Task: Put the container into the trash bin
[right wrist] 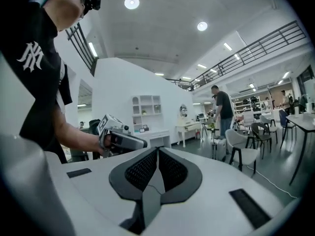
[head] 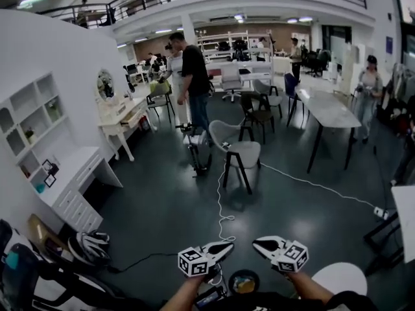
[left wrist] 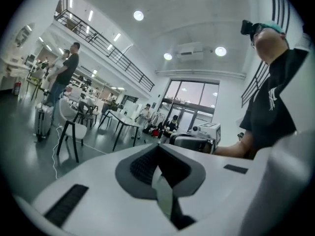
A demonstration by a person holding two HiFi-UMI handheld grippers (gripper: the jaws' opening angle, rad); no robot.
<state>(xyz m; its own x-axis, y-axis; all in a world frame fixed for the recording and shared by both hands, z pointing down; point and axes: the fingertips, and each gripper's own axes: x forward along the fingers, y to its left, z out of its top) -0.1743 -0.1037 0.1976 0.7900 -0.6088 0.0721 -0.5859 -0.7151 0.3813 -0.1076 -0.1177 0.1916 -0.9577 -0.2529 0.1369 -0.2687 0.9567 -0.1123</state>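
Both grippers sat at bottom centre of the head view, tips angled twd each other w/ a small gap btw them. The left gripper [head: 227,245] had its jaws pressed together, nothing btw them; same in its own view [left wrist: 158,149]. The right gripper [head: 259,243] was likewise closed and empty, confirmed in its own view [right wrist: 157,151]. Neither carried the container.

Directly below them, btw the two forearms at the bottom edge, was a round dark-rimmed bin [head: 244,281]. Sth. yellowish and blue lay inside, too small to say for sure it was the container.

Room for moving: the dark floor [head: 168,206] lay open ahead of the tips up to a grey chair [head: 237,151] at frame centre, w/ a white cable [head: 224,206] snaking across it.

- Left edge: white desk w/ drawers [head: 71,186], w/ a helmet [head: 91,246] at lower left, near the left gripper's side.
- Lower right: a white round top [head: 340,277], just beside the right forearm.
- Right edge: a white panel corner [head: 405,219].
- Upper right: a long table [head: 331,109], well apart.
- Upper centre: a person in a black shirt [head: 193,76] standing behind a suitcase [head: 198,151], well clear of both grippers.
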